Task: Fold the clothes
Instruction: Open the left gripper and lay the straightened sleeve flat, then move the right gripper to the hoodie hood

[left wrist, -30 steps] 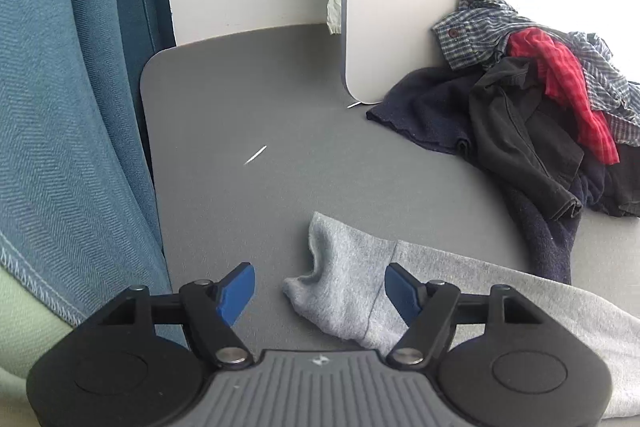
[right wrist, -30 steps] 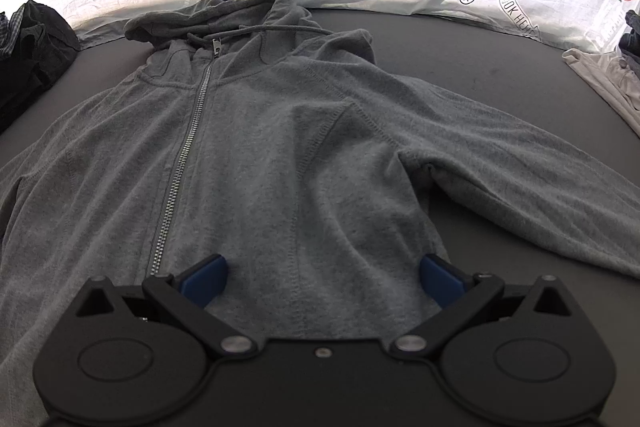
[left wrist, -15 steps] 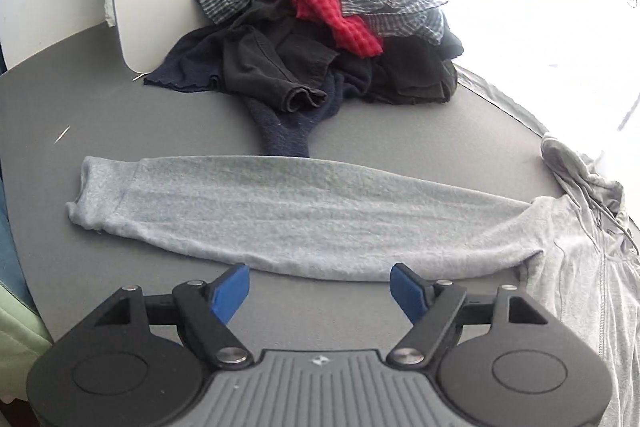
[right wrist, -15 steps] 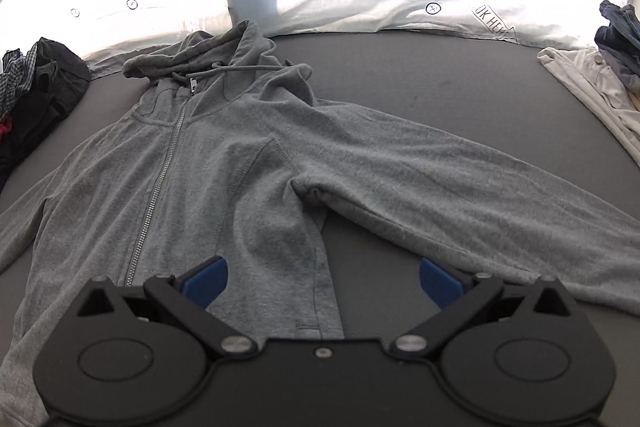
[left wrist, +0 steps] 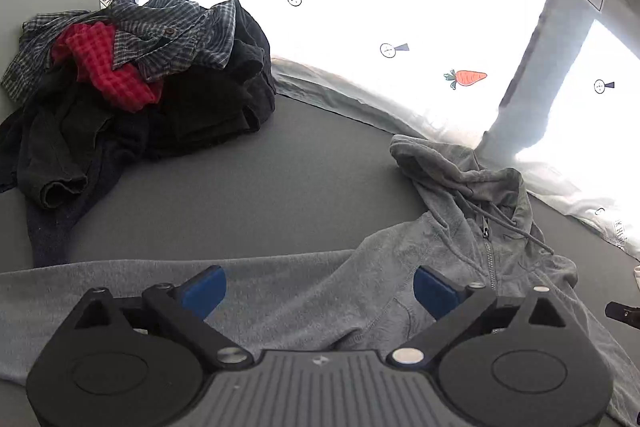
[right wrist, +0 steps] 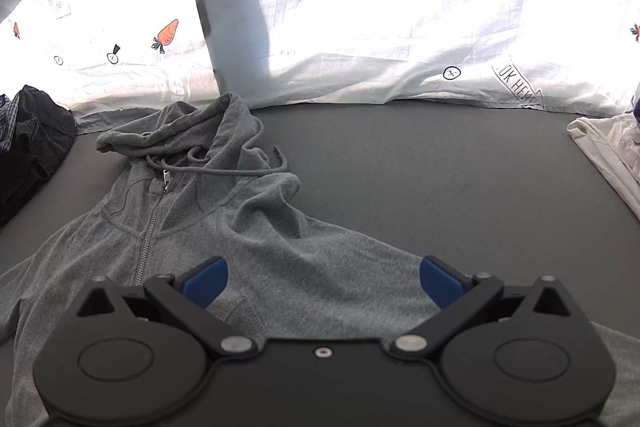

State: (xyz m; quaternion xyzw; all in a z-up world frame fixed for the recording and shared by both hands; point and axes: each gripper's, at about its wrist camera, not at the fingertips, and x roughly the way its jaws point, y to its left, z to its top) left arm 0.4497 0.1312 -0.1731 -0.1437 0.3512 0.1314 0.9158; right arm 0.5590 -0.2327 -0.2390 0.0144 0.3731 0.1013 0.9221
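Grey hoodie (left wrist: 400, 291) spread flat on the grey desk (left wrist: 280, 187), 2 claws above it.

In the left wrist view the left claw (left wrist: 318, 289) has just been opening; its blue pads stand wide apart over the hoodie's shoulder and sleeve, gripping nothing. The right claw (right wrist: 322, 281) is likewise spread wide over the other shoulder, holding nothing. A heap of dark and plaid clothes (left wrist: 132, 83) sits upper left; a carrot-print curtain (right wrist: 400, 7) hangs behind.

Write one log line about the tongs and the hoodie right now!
left tongs: open | right tongs: open | hoodie: flat, unfolded
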